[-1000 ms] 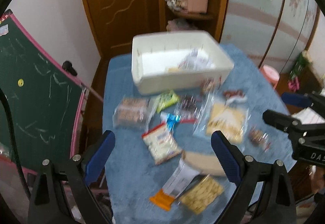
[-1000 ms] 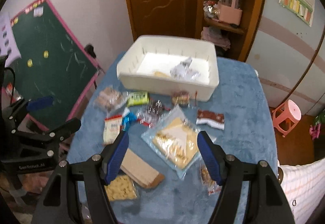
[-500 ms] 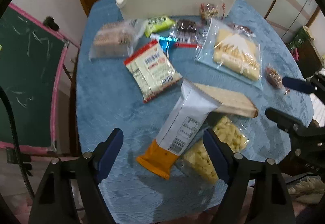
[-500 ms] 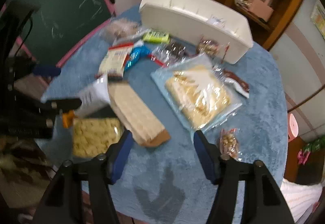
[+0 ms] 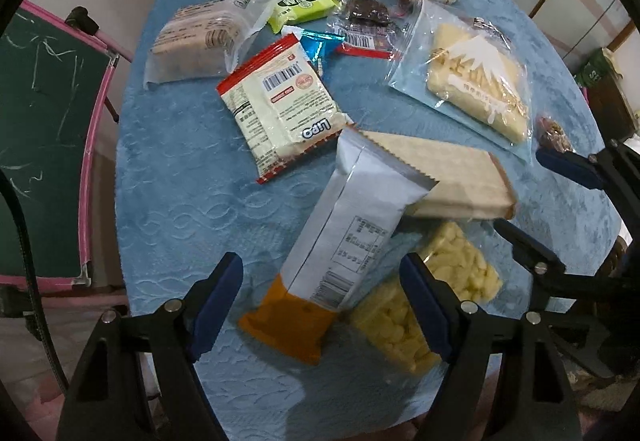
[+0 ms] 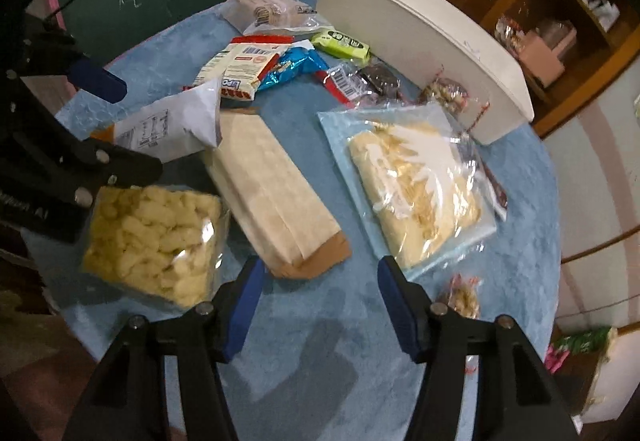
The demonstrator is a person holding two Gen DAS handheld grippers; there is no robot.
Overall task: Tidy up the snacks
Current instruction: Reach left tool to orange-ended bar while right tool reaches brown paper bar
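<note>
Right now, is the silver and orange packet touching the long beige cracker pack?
Touching. In the left wrist view the silver and orange packet lies with its upper end overlapping the long beige cracker pack, no gap between them.

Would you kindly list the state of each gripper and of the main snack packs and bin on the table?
left gripper: open, fingers either side of the silver-orange pack
right gripper: open, holding nothing
silver-orange pack: sealed, leaning on the cracker sleeve
cracker sleeve: sealed, lying flat
white bin: upright, interior hidden
</note>
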